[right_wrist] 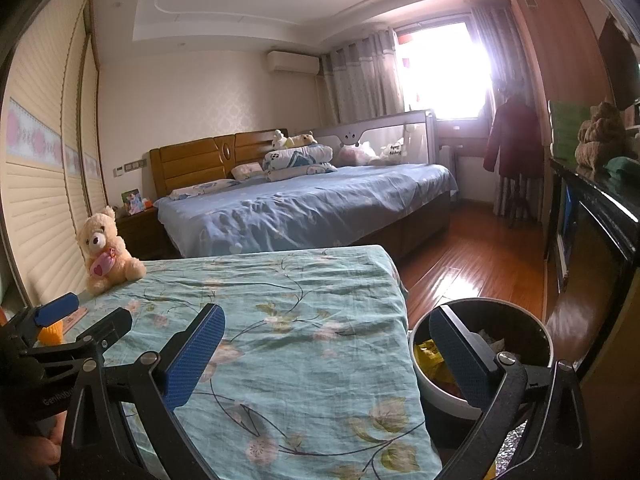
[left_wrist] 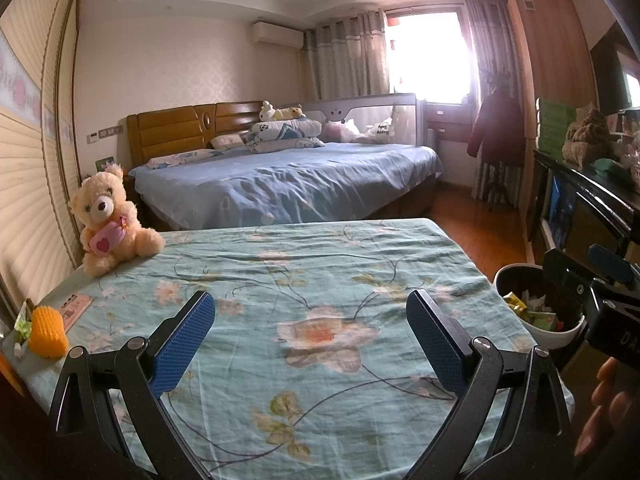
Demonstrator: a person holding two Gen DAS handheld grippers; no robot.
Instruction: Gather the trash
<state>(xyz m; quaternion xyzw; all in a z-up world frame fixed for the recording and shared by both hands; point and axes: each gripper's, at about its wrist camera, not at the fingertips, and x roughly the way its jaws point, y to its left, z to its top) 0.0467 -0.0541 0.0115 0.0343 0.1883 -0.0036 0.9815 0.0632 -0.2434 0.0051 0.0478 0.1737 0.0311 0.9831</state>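
Observation:
A white-rimmed trash bin (left_wrist: 554, 333) (right_wrist: 438, 396) stands on the floor by the table's right edge, holding yellow and green wrappers (left_wrist: 532, 312) (right_wrist: 430, 354). My left gripper (left_wrist: 310, 308) is open over the floral tablecloth (left_wrist: 320, 256), with nothing between its blue pads. My right gripper (right_wrist: 327, 320) is open too and empty; its right finger is above the bin, its left one above the cloth (right_wrist: 300, 280). At the table's near left lie an orange ridged object (left_wrist: 48, 334) (right_wrist: 52, 334), a crumpled green-white wrapper (left_wrist: 22, 324) and a pink card (left_wrist: 78, 306).
A cream teddy bear (left_wrist: 108, 220) (right_wrist: 104, 250) sits at the table's far left corner. Beyond is a bed with a blue cover (left_wrist: 288, 184). A dark cabinet (left_wrist: 592, 204) lines the right side, with wooden floor (right_wrist: 472, 264) between. A hand (left_wrist: 604, 408) shows at lower right.

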